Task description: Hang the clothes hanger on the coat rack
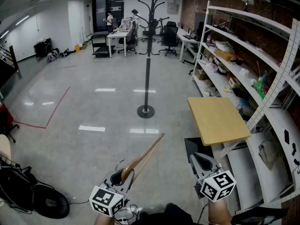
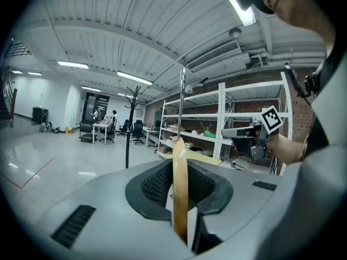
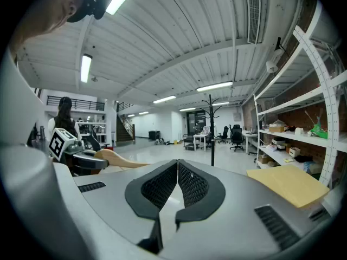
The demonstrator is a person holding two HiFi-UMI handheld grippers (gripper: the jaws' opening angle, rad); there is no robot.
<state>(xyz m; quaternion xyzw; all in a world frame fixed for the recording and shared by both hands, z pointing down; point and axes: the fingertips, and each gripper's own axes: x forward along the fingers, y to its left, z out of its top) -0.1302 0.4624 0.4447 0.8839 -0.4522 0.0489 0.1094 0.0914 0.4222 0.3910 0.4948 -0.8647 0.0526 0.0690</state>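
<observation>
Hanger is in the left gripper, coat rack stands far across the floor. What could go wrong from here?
1. The left gripper pinches the wooden hanger edge-on, with a long arm jutting ahead; it may swing or slip on the way.
2. The coat rack is a thin pole on a small round base; a knock while hooking might rock it.
3. The right gripper is shut and empty, so nothing steadies the hanger.

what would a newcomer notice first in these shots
Most striking is the wooden hanger clamped in the left tool at the bottom of the head view, with the tall black coat rack standing alone on the glossy floor beyond it. At right, a tan tabletop juts out beside long white shelves, with the shut, empty right tool just below it.
</observation>
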